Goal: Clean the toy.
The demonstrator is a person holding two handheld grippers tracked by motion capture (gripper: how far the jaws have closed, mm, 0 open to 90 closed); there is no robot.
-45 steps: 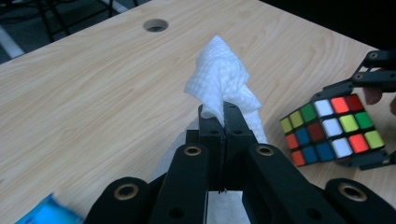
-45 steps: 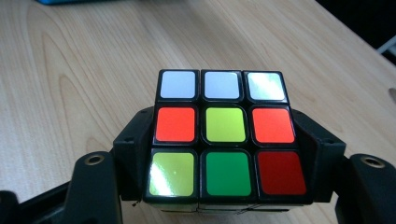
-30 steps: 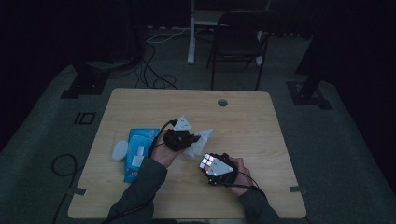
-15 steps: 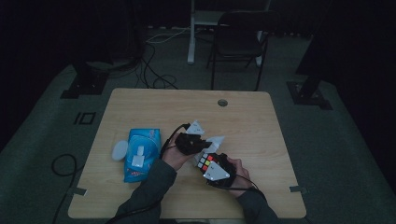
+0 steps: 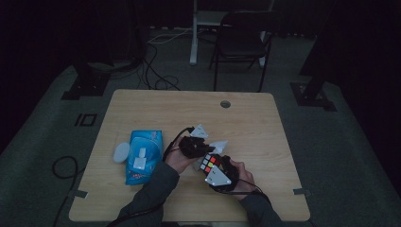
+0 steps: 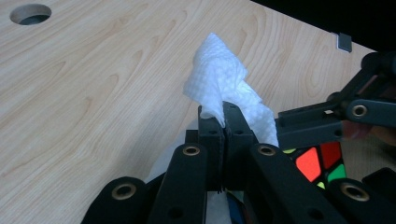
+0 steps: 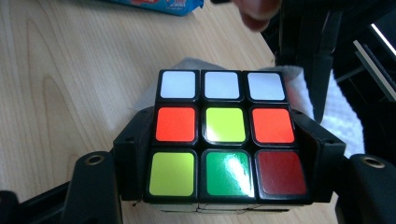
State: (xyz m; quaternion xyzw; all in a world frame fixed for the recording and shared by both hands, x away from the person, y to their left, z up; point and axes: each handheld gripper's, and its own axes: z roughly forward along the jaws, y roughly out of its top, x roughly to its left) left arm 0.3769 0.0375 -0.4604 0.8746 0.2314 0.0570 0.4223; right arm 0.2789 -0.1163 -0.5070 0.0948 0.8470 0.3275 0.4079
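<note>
1. Jaws first: your right gripper (image 5: pixel 213 166) clamps a puzzle cube (image 7: pixel 223 135) between its two black jaws, one pressed on each side of the cube. Your left gripper (image 6: pixel 223 116) has its jaws pressed together on a white wipe (image 6: pixel 223 79), pinching a fold of it so the crumpled top sticks up above the tips.

2. Your table (image 5: pixel 156 109) is pale wood, with a round cable hole (image 5: pixel 225 103) near its far edge, right of the middle.

3. You work at the near middle of the table, and in the high view your left gripper (image 5: pixel 191 145) sits just to the left of and beyond the right one, the two close together.

4. Your blue wipe pack (image 5: pixel 143 155) lies flat on the left part of the table, near your left forearm, well apart from the cube.

5. A small round white lid (image 5: pixel 121 152) rests just to the left of the pack.

6. The cube in the high view (image 5: pixel 210 163) is held above the near middle of the table. Its face toward the right gripper's camera shows a white top row, then orange, yellow-green, orange, then yellow-green, green, dark red.

7. The wipe (image 7: pixel 343 116) hangs just beyond and to the right of the cube in the right gripper view; whether it touches the cube you cannot tell.
</note>
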